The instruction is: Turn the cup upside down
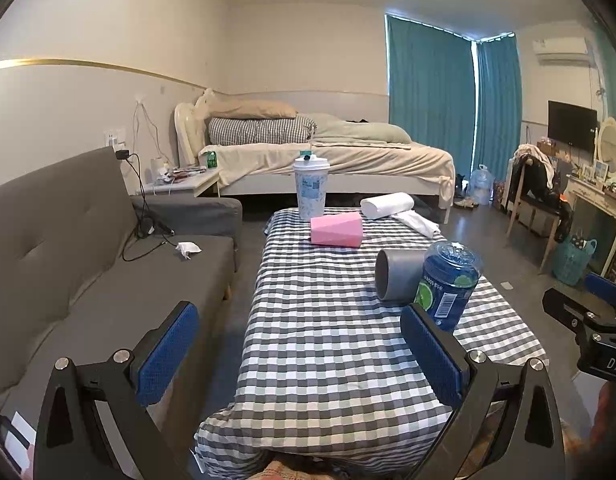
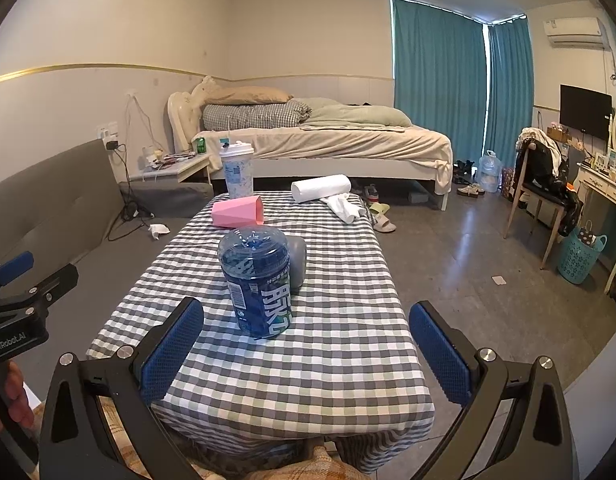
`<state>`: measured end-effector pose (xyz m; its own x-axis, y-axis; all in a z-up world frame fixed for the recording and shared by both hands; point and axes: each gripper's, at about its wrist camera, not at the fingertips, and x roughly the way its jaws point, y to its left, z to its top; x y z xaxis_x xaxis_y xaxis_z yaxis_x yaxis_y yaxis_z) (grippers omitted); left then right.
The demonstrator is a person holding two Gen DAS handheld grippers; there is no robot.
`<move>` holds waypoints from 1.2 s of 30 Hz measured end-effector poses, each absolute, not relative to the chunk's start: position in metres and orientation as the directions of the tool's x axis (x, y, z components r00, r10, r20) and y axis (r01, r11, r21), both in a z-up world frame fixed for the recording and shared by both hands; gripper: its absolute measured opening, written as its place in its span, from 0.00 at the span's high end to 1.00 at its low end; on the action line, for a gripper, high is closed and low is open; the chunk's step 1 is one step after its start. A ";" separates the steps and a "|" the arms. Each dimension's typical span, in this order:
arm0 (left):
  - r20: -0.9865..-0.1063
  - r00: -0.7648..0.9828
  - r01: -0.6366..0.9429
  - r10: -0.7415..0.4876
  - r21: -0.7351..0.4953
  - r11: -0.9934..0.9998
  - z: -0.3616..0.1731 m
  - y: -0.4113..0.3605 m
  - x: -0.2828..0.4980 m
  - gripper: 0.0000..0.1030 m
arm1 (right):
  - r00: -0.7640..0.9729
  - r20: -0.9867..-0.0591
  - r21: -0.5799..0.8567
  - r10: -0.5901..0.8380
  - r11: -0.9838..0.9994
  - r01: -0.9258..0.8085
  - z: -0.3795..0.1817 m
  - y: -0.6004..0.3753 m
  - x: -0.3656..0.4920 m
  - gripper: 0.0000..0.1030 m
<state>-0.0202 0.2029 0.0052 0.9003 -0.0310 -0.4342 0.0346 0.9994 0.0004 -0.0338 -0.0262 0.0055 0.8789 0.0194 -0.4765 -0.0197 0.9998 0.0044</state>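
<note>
A grey cup [image 1: 400, 276] lies on its side on the checked tablecloth [image 1: 328, 340], mouth toward the left; in the right wrist view the grey cup [image 2: 298, 258] is mostly hidden behind a blue bottle [image 2: 258, 280]. A pink cup [image 1: 337, 231] [image 2: 238, 211] also lies on its side farther back. My left gripper [image 1: 300, 354] is open and empty, near the table's front edge. My right gripper [image 2: 306, 354] is open and empty, just short of the blue bottle [image 1: 448, 284].
A white lidded tumbler [image 1: 311, 188] [image 2: 237, 170] stands at the table's far end. A white roll [image 1: 387, 204] [image 2: 321, 188] and a white cloth [image 2: 344, 206] lie at the far right. A grey sofa [image 1: 88, 260] is on the left, a bed [image 1: 328, 152] behind.
</note>
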 end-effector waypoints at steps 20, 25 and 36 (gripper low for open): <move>-0.432 0.901 0.038 -0.033 0.003 0.999 0.007 0.203 -0.021 0.00 | 0.876 -0.482 0.005 0.017 1.000 -0.017 0.003 -0.026 -0.033 0.00; -0.432 0.901 0.038 -0.033 0.004 0.999 0.007 0.203 -0.021 0.00 | 0.875 -0.484 0.004 0.015 1.000 -0.015 0.002 -0.026 -0.033 0.00; -0.441 0.897 0.048 -0.037 0.013 0.999 0.007 0.202 -0.019 0.00 | 0.871 -0.492 0.008 0.016 1.000 -0.014 0.000 -0.026 -0.033 0.00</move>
<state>-0.0190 0.2021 0.0066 0.8966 -0.0374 -0.4412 0.0481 0.9988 0.0131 -0.0326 -0.0260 -0.0001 0.8707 0.0164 -0.4915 -0.0143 0.9999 0.0080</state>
